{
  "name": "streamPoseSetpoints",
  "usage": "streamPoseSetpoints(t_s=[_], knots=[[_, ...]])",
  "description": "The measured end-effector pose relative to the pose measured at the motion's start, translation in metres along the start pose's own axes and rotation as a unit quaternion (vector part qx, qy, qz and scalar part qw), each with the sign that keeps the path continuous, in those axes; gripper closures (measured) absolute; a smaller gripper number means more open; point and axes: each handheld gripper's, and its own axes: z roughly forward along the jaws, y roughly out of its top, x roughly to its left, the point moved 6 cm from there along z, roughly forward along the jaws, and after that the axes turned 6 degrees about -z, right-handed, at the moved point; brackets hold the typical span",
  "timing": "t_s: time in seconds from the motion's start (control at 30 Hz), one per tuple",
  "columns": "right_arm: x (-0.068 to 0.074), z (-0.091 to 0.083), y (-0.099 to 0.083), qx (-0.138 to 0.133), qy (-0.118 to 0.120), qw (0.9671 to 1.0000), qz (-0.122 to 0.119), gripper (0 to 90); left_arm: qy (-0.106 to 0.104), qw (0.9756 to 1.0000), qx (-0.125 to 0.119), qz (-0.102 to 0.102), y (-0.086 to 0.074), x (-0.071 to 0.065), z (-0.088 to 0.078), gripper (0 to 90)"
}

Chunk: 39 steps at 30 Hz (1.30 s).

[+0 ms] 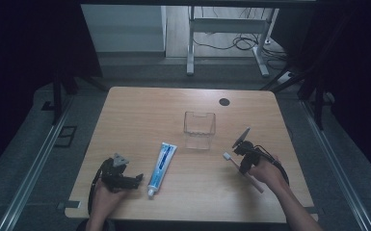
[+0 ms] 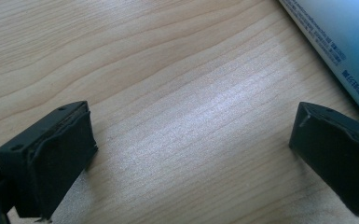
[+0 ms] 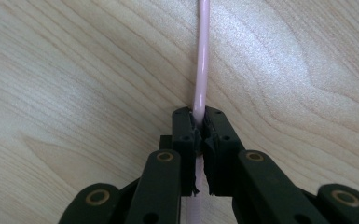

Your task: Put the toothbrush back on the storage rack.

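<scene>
Two grippers on the desk (image 1: 125,103). Right gripper (image 3: 199,126): fingers closed nearly all the way, clamped on the pink handle of a toothbrush (image 3: 201,56). Left gripper (image 2: 191,154): fingers spread wide, nothing between them, only bare wood; it rests near the left front of the desk, just beside the toothpaste tube (image 1: 162,162).

Toothbrush position: right half of the desk, in front of and to the right of the clear cup (image 1: 199,129). In the high view its white brush head (image 1: 227,156) points left and away from the person; the handle end runs back toward the right hand (image 1: 265,171). Long axis is diagonal, lying low along the wood.

Step in hand, as judged: secure the brush and lift it, likely for the cup. To do it well: keep the grip square across the thin handle so it cannot pivot, lift straight up before travelling, then tilt the long axis toward vertical over the cup's opening. Whether the handle touches the desk now, cannot tell.
</scene>
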Motion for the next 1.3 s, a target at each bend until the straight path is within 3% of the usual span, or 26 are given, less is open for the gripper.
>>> streamPoseSetpoints(t_s=[0.53, 1.3], knots=[[0.005, -0.030, 0.002, -0.048, 0.002, 0.9986, -0.022, 83.4, 0.000, 1.0000, 0.000, 0.000, 0.000, 0.000, 0.000, 0.0], [0.013, -0.075, 0.010, -0.132, 0.016, 0.9903, -0.039, 83.4, 0.000, 1.0000, 0.001, 0.000, 0.000, 0.000, 0.000, 0.0]])
